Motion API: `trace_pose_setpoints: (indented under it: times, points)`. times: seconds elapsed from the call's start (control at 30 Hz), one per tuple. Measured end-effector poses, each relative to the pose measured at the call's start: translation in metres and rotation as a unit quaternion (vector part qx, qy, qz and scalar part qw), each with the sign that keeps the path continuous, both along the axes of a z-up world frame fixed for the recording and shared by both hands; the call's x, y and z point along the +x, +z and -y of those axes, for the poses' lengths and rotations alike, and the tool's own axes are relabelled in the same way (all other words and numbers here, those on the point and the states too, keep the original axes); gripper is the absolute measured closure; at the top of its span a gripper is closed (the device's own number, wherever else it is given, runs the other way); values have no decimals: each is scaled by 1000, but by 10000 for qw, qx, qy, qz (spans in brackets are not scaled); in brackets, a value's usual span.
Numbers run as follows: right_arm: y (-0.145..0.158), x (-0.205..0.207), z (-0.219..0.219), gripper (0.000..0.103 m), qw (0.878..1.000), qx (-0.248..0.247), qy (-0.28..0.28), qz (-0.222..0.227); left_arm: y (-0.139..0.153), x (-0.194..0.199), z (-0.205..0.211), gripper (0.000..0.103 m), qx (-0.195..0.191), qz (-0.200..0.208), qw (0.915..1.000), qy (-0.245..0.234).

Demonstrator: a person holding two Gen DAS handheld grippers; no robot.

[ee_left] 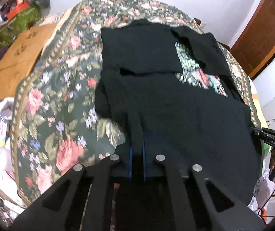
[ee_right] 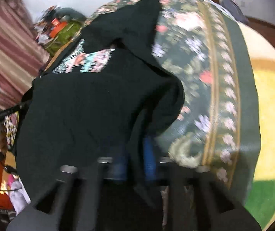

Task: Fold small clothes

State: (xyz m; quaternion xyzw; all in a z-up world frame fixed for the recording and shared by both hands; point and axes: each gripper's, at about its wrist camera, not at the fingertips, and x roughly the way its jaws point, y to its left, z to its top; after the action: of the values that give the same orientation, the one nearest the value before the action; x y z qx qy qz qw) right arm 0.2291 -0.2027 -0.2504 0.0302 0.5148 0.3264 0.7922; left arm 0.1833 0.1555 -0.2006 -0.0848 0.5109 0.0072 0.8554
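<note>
Nearest to us, our left gripper (ee_left: pixel 136 154) has its blue pads pressed together on the near hem of the black shirt (ee_left: pixel 156 100), a ridge of cloth running up out of the pinch. Our right gripper (ee_right: pixel 135 154) looks the same in its own view: black fabric passes between the two blue pads, so we judge it pinched on the other near corner, though that picture is blurred.

Just beyond both grippers the lower part of the shirt hangs lifted and bulging, while the rest lies on the floral bedspread (ee_left: pixel 60 88) of the bed. Farther on, a cross crease or edge shows in the left view, and past it the upper part lies flat. One sleeve (ee_left: pixel 201 46) appears already turned inward over the body, partly covering the colourful print (ee_left: pixel 199 73). We cannot tell how the other sleeve lies.

We judge the fold about midway: the side folding seems at least partly made, and the bottom-to-top fold is in hand but not laid down. What remains is to carry the hem toward the collar end, lay it flat and let go.
</note>
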Motion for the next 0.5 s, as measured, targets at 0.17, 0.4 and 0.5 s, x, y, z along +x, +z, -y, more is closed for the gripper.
trace_pose_setpoints:
  times: [0.17,0.4,0.5]
  points:
    - [36,18,-18,97,9982,70,120,589,32,13,-16,97,-30,504,9986,165]
    - [64,69,-40,96,9941,-91,-90,1077,38,57,-34,97,245,620,9968,433]
    - [52,86,-50,94,9959,-377,-84,824,17,71,-43,93,236,254,9980,531]
